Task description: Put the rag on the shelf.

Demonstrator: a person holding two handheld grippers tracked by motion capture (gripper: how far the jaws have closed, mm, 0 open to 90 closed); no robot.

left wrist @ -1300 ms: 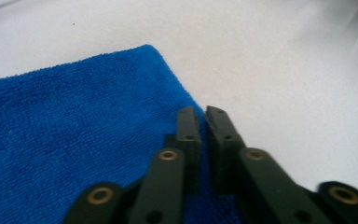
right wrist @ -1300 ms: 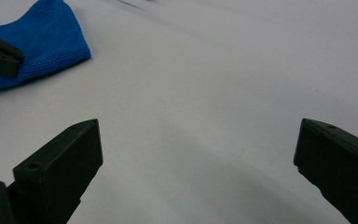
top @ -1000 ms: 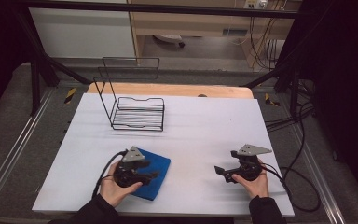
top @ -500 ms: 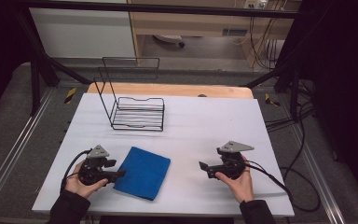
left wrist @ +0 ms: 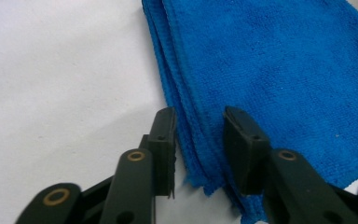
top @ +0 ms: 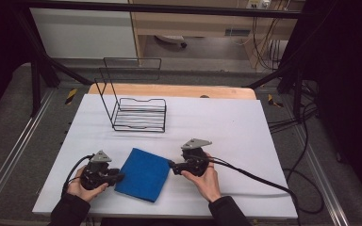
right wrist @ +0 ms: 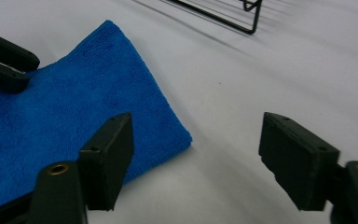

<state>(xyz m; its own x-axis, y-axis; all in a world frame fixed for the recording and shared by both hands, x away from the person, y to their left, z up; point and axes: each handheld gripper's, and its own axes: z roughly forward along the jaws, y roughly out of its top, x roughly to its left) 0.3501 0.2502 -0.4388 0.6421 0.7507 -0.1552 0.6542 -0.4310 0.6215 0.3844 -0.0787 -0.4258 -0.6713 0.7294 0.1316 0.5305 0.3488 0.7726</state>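
Cloth [top: 143,174], blue, folded, lies on the white table [top: 245,127] between both grippers. Left gripper [left wrist: 198,140] has jaws parted astride the layered edge; right gripper [right wrist: 196,163] gapes wide beside a corner. Risk: left pinch could catch only some layers, so fold slips apart.

Both grippers are black. The left gripper [top: 115,177] and right gripper [top: 173,167] each carry a grey three-cornered plate on top and trail a black cable. Their blocky jaws pivot on brass-coloured rivets. The person wears dark sleeves [top: 69,212].
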